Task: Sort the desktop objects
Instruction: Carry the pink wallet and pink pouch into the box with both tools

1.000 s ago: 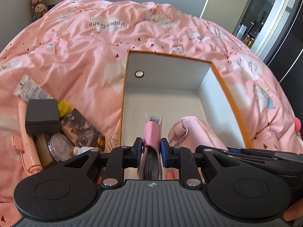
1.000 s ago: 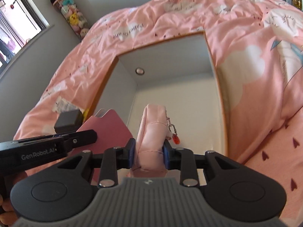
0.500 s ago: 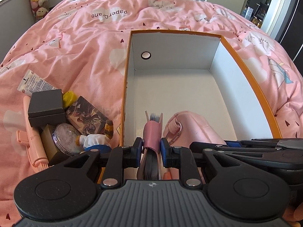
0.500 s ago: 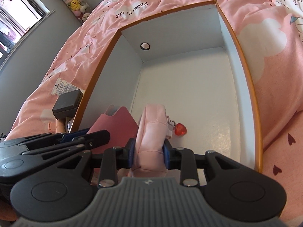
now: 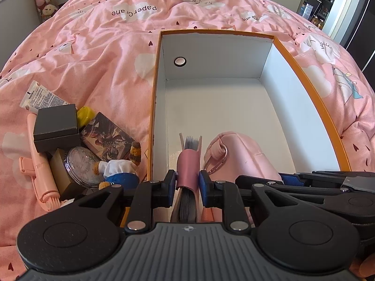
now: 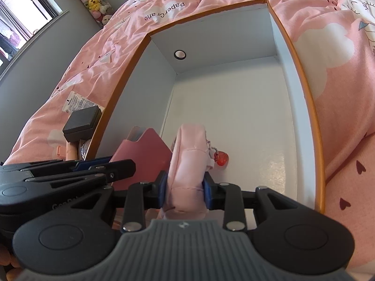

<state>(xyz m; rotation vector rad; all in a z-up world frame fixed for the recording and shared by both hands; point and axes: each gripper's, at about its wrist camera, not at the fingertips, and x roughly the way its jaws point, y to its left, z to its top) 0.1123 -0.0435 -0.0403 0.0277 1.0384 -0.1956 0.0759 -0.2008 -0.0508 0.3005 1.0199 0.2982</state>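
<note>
An orange-rimmed white box (image 5: 304,75) lies open on the pink duvet, its floor mostly bare. My left gripper (image 5: 188,180) is shut on a pink card holder (image 5: 188,164) with grey leaves sticking out of its top, held upright at the box's near left. My right gripper (image 6: 185,187) grips a pale pink pouch (image 6: 189,154) beside it; the jaws are opening, though the pads still touch the fabric. A red strawberry charm (image 6: 221,158) hangs from the pouch onto the box floor (image 6: 246,117). The pouch (image 5: 243,149) also shows in the left wrist view.
Left of the box a pile lies on the duvet (image 5: 105,53): a black box (image 5: 56,126), a patterned card box (image 5: 107,138), a round clear case (image 5: 82,166), a small plush figure (image 5: 117,171), a pink handle (image 5: 39,171), a sachet (image 5: 42,98).
Both views have tipped further down over the box, so more of its floor and rim show. The card holder and the pouch stay between the jaws.
</note>
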